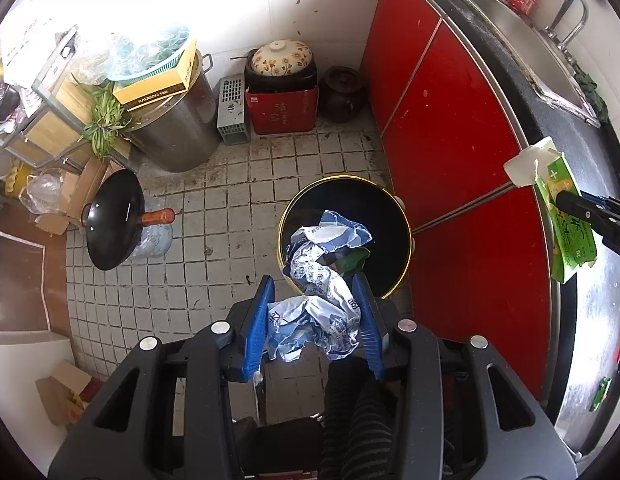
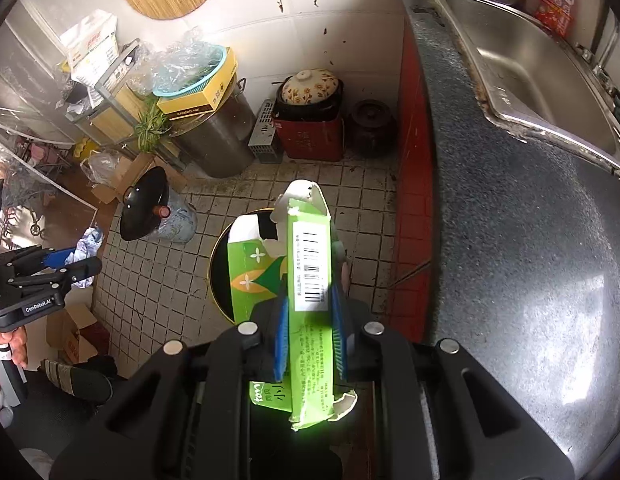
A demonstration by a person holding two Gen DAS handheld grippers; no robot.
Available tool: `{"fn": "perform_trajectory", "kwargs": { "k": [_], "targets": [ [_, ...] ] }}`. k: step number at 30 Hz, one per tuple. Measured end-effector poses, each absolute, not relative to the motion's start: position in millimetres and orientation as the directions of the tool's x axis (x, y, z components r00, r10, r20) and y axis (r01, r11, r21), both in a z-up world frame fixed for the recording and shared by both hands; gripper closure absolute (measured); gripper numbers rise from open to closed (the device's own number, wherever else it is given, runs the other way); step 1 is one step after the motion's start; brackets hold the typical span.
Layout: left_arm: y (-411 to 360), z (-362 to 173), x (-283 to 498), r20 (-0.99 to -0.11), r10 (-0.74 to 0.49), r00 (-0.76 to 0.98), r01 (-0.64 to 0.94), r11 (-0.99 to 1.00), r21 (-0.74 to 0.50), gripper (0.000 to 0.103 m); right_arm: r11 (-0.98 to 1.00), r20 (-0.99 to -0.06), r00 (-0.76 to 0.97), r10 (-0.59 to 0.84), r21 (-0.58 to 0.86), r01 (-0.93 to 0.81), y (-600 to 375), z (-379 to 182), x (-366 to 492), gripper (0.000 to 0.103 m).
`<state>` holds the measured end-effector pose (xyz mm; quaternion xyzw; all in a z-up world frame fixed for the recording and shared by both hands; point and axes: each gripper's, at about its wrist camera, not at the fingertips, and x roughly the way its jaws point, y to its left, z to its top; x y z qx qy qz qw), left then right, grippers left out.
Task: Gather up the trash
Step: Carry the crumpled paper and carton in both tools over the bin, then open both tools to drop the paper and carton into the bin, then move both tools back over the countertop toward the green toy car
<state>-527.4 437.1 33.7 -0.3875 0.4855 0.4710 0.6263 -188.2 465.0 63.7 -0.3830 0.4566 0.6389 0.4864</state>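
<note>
Left wrist view: left gripper pinches a light, soft crumpled blue-white wrapper above the black bin; right gripper clamps a flimsy, crushable green carton mid-body.

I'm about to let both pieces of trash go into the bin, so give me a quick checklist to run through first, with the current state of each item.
1. Left gripper holds the crumpled blue-and-white wrapper: ok.
2. Wrapper lies over the bin: not ok; it hangs at the near rim, partly over the floor tiles.
3. Right gripper holds the flattened green carton: ok.
4. Carton lies over the bin opening: cannot tell; the right wrist view lines it up with the bin, the left wrist view shows it by the counter.
5. Bin has room: ok; only a few wrappers inside.
6. Grippers apart from each other: ok.
</note>
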Motion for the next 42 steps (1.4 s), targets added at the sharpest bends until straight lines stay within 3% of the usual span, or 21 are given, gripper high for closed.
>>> {"fn": "perform_trajectory", "kwargs": {
  "k": [6, 17, 20, 21, 22, 23, 24, 26, 27, 28, 32, 35, 38, 42],
  "targets": [
    [444, 24, -515, -0.974, 0.195, 0.112, -0.964, 0.26, -0.059, 0.064, -0.213, -0.948, -0.221, 0.227, 0.173, -0.962, 479, 50, -224, 0.084],
    [453, 4, -506, -0.979, 0.146, 0.142, -0.961, 0.258, -0.101, 0.064, -0.229, -0.954, -0.249, 0.167, 0.208, -0.951, 499, 31, -240, 0.084],
    [458, 1, -504, -0.976, 0.132, 0.176, -0.955, 0.264, -0.136, 0.058, -0.213, -0.947, -0.278, 0.162, 0.242, -0.947, 507, 28, -244, 0.083],
    [459, 1, -503, -0.976, 0.129, 0.175, -0.955, 0.263, -0.136, 0.047, -0.205, -0.944, -0.293, 0.155, 0.259, -0.944, 510, 28, -244, 0.073],
    [460, 1, -501, -0.977, 0.133, 0.168, -0.956, 0.262, -0.129, 0.037, -0.189, -0.941, -0.301, 0.153, 0.271, -0.944, 513, 28, -244, 0.044],
    [460, 3, -501, -0.977, 0.146, 0.153, -0.959, 0.26, -0.112, 0.02, -0.167, -0.939, -0.301, 0.165, 0.274, -0.947, 516, 32, -244, 0.031],
    [460, 5, -500, -0.976, 0.169, 0.137, -0.962, 0.257, -0.09, 0.015, -0.148, -0.925, -0.312, 0.218, 0.284, -0.947, 517, 40, -241, 0.023],
    [460, 13, -498, -0.972, 0.214, 0.099, -0.965, 0.257, -0.042, 0.011, -0.117, -0.905, -0.328, 0.273, 0.307, -0.944, 517, 57, -231, 0.023],
    [461, 17, -498, -0.969, 0.237, 0.063, -0.966, 0.257, 0.001, 0.007, -0.097, -0.894, -0.327, 0.307, 0.313, -0.945, 516, 67, -223, 0.018],
    [461, 20, -495, -0.965, 0.26, 0.036, -0.966, 0.257, 0.034, 0.007, -0.077, -0.882, -0.319, 0.346, 0.313, -0.947, 513, 78, -213, 0.007],
    [467, 31, -471, -0.947, 0.322, -0.014, -0.943, 0.311, 0.12, 0.007, 0.039, -0.828, -0.191, 0.527, 0.248, -0.968, 473, 126, -147, 0.006],
    [475, 41, -436, -0.945, 0.322, 0.054, -0.92, 0.384, 0.078, 0.007, 0.21, -0.821, -0.027, 0.57, 0.178, -0.961, 418, 140, -75, 0.006],
    [472, 52, -382, -0.937, 0.317, 0.145, -0.871, 0.491, 0.031, 0.007, 0.42, -0.836, 0.136, 0.532, 0.122, -0.899, 341, 141, 4, 0.006],
    [446, 64, -292, -0.931, 0.261, 0.256, -0.738, 0.675, -0.013, 0.007, 0.72, -0.865, 0.31, 0.394, 0.081, -0.689, 197, 133, 90, 0.006]
  ]
}}
